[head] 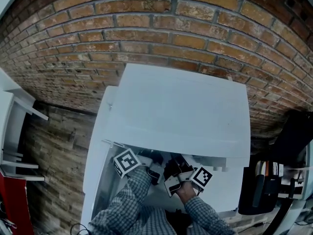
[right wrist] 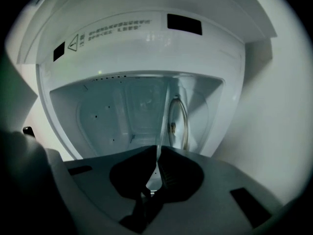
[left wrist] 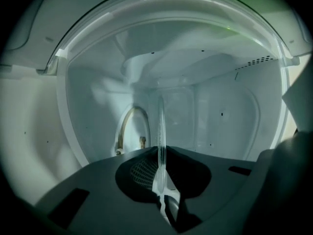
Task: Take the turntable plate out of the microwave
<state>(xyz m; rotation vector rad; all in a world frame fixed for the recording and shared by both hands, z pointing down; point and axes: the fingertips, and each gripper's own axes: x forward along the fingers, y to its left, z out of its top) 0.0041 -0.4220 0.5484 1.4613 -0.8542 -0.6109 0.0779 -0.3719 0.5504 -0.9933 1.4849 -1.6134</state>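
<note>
The clear glass turntable plate shows edge-on as a thin line and reaches into the white microwave cavity. My left gripper is shut on its rim. In the right gripper view the same plate runs between the dark pads, with my right gripper shut on it. A beige roller ring lies behind the plate, and the ring also shows in the right gripper view. From above, the left gripper and right gripper sit close together at the microwave's front opening. The plate itself is hard to make out there.
The microwave stands against a brick wall. Its open door hangs at the left of the opening. A white shelf unit is at the far left, and dark items sit to the right. A person's checked sleeves fill the bottom.
</note>
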